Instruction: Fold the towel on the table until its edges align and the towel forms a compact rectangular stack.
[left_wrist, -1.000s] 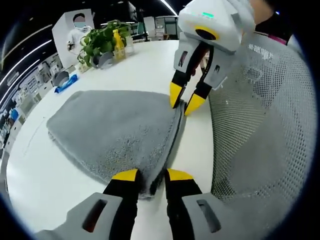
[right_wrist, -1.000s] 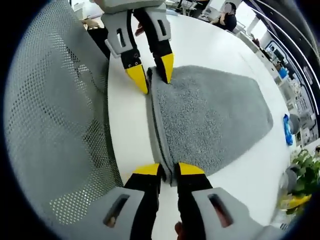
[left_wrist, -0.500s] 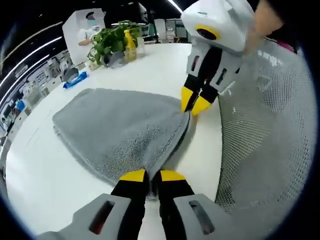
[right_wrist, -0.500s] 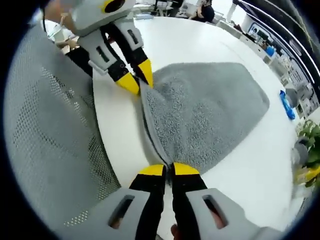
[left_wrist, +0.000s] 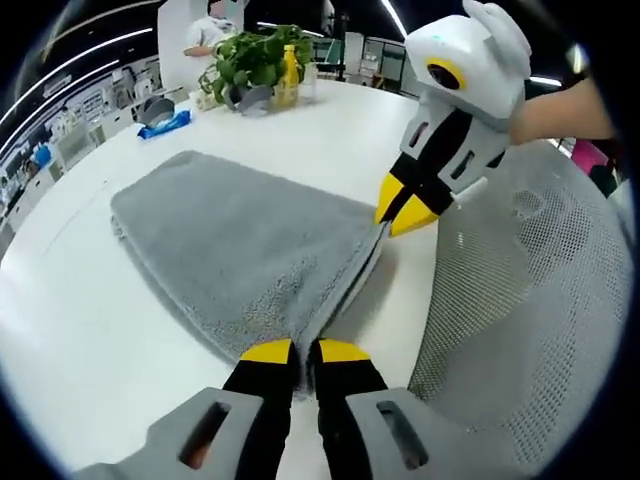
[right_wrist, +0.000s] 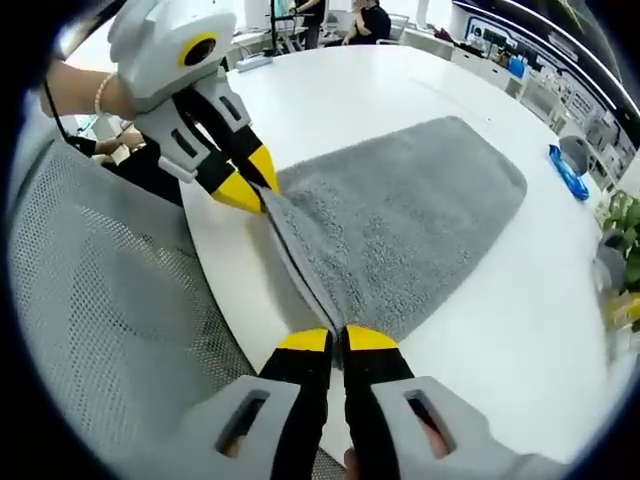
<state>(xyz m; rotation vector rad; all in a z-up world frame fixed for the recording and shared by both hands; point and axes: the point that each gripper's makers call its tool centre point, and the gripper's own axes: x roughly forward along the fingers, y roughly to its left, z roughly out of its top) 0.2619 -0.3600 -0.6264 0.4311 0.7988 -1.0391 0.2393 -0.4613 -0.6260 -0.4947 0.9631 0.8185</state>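
Right, your table (left_wrist: 330, 120) is white and round-edged, with the mesh chair back (left_wrist: 520, 300) just beside its near edge; the grey towel (left_wrist: 230, 240) lies folded on the table, its near edge lifted off the surface; your left gripper (left_wrist: 295, 352) has jaws pressed together, clamped on one corner of that edge; your right gripper (right_wrist: 335, 340) is pinched tight on the other corner; the edge runs taut between them; a plant (left_wrist: 255, 60), yellow bottle (left_wrist: 290, 68) and blue item (left_wrist: 165, 125) sit at the far side.
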